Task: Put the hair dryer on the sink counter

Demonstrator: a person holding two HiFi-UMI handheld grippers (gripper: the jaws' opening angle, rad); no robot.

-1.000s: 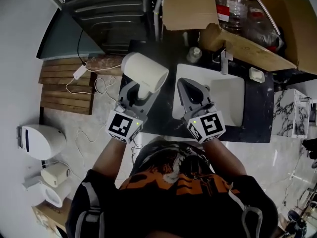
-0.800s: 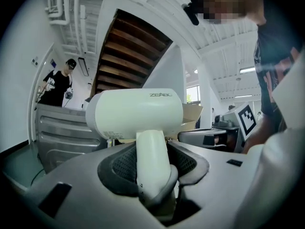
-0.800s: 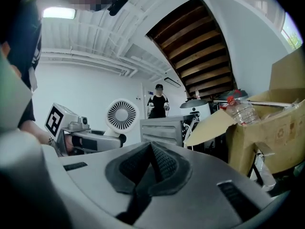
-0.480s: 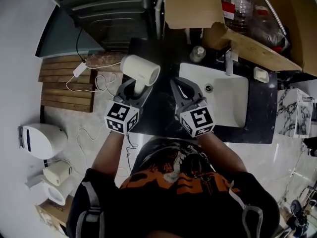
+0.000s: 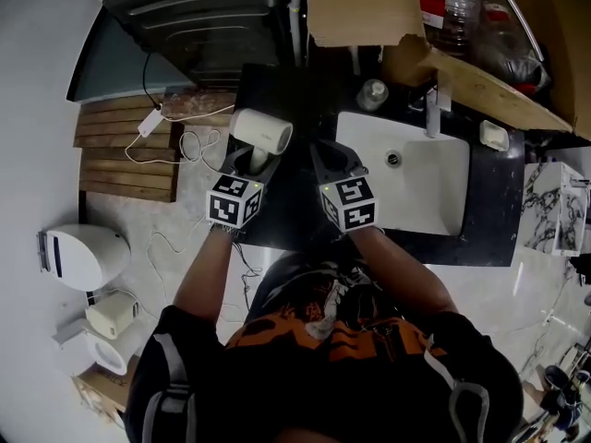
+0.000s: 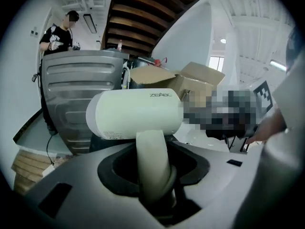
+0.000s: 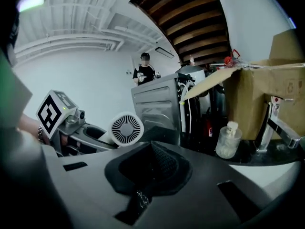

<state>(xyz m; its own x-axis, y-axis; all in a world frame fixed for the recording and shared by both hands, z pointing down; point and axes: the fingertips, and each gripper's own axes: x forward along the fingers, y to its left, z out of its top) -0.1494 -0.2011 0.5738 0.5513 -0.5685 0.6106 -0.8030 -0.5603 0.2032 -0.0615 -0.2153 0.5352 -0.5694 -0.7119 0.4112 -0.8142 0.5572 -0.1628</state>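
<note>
While clamped in left tool point(image 5: 251, 161), hair dryer point(image 5: 261, 129) upright, above jaws

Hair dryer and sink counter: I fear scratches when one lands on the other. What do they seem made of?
Hair dryer: probably moulded plastic, cream, matte, with a smooth shell and soft sheen. Sink counter: black and hard-looking, perhaps polished stone or laminate; too dark to tell.

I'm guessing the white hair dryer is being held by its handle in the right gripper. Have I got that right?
Not quite. The left gripper, not the right, holds the white hair dryer by its handle. The left gripper view shows its jaws closed around the handle.
</note>
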